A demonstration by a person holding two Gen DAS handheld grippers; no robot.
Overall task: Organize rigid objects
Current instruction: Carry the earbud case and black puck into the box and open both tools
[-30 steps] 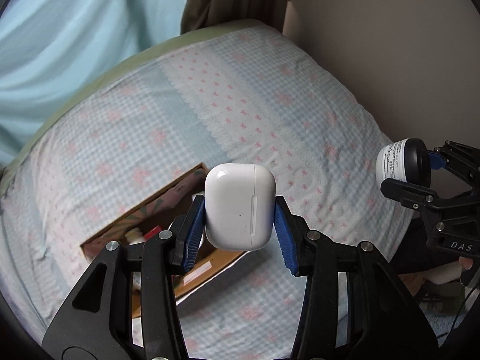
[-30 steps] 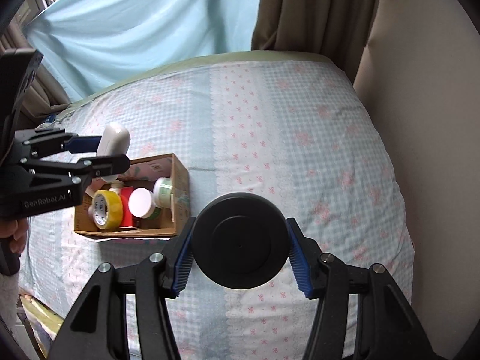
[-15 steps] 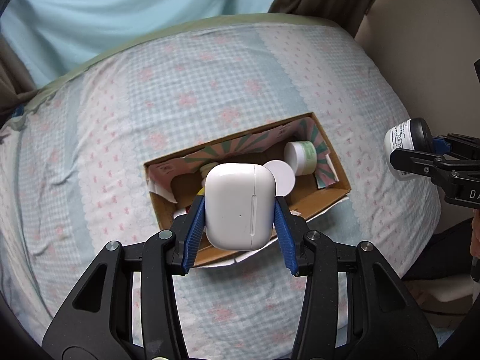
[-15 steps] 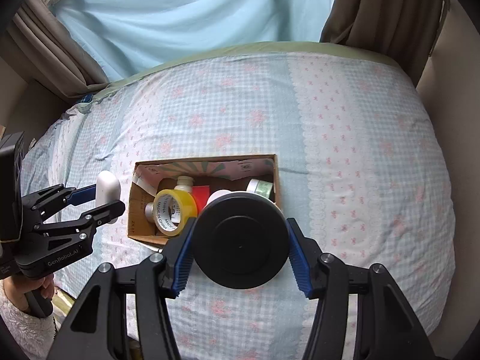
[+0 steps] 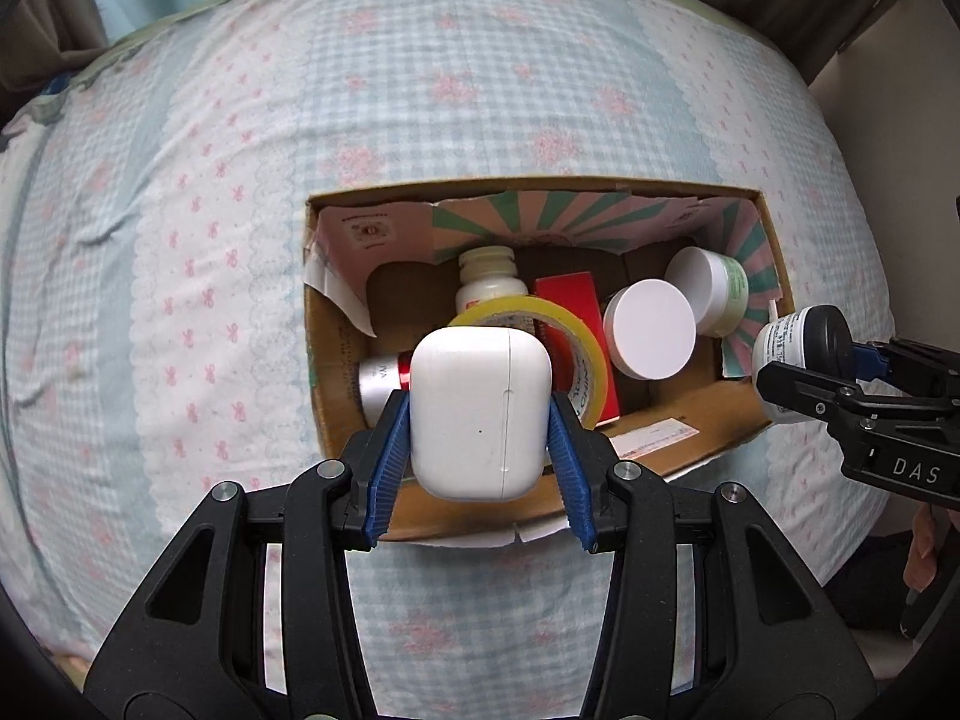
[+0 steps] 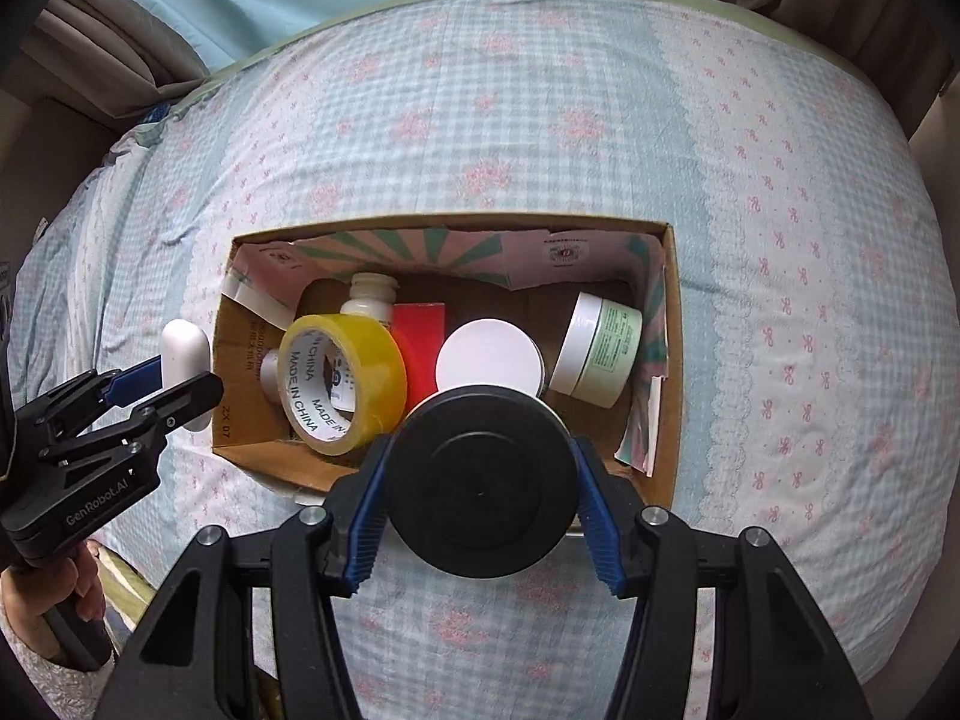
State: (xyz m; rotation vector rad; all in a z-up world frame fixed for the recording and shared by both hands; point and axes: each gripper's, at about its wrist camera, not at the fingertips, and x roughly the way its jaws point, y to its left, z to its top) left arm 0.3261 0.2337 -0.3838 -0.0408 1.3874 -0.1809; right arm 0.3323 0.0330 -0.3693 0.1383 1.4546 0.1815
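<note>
Left claw [image 5: 480, 420]: clamped on a white earbud case [image 5: 480, 411], blue pads pressing both its sides; it hangs over the near-left part of the cardboard box [image 5: 678, 438].
Right claw [image 6: 480, 480]: clamped on a black-lidded jar [image 6: 480, 483], lid facing the camera; held above the box's near wall. In the left wrist view the jar [image 5: 801, 345] shows a white printed label and sits by the box's right end.
Cardboard box: open-topped, resting on the bed [image 5: 480, 90], lined with green-and-pink striped paper.
Box contents: yellow tape roll [image 6: 342, 384] on edge at left; white bottle [image 6: 369, 300] behind it; red box [image 6: 420, 342] in the middle; silver tube [image 5: 378, 384] at the far left; white round lid [image 6: 489, 357] right of centre; green-labelled cream jar [image 6: 600, 348] tilted at the right end.
Bedding: blue gingham with pink flowers and lace stripes.
</note>
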